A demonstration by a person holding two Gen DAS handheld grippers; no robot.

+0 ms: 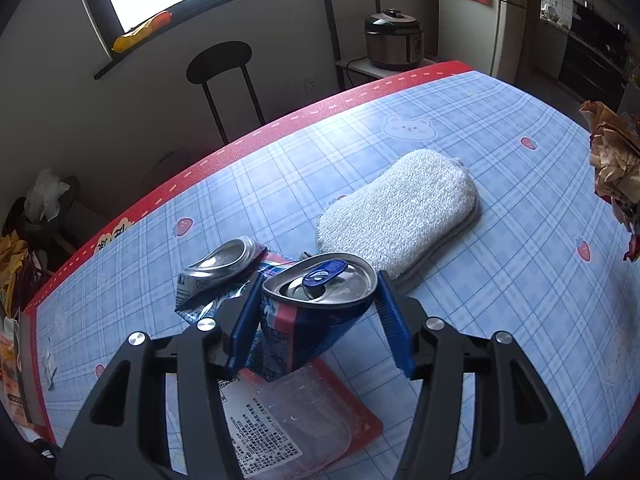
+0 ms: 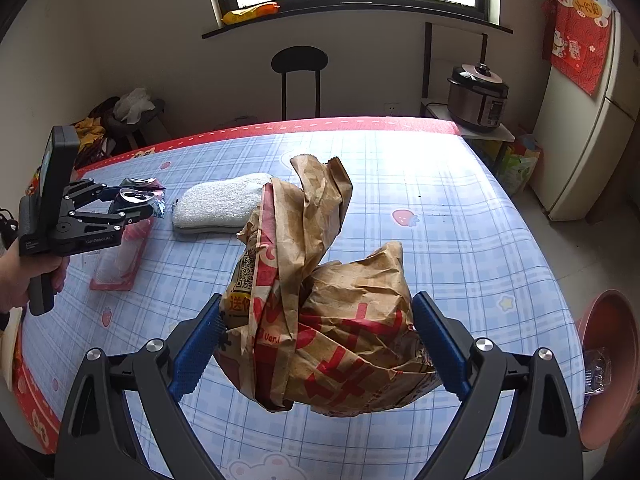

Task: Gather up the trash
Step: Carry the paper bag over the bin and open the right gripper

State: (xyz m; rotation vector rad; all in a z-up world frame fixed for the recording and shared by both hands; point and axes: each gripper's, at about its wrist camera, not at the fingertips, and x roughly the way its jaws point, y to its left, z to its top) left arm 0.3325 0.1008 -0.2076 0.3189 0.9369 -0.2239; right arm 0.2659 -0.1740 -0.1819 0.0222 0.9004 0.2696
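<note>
While both hands are loaded, the step in hand reads as carrying picked-up trash toward a bin. Right hand-held gripper [image 2: 320,344]: clenched on a crumpled brown paper bag [image 2: 328,312] with red print, blue pads pressed into its sides, bag apparently lifted clear of the counter [image 2: 460,220]. Left hand-held gripper [image 1: 316,308]: grasping a crushed blue drink can [image 1: 316,300] by its body just under the dented top, pull tab facing up; can tilted, apparently off the surface.

Directly below the can, a flat clear plastic package with red backing [image 1: 312,428] lies on the counter. Just behind the can, a second crushed can [image 1: 220,268] rests on its side. Beyond that, a white sponge pad [image 1: 400,212]; probably not trash.

At the right counter edge, a reddish-brown basin [image 2: 608,368] holds something clear; judged the likely receptacle, not certain.

Next move calls for bringing each load over the receptacle and releasing. Two pieces remain to collect.
</note>
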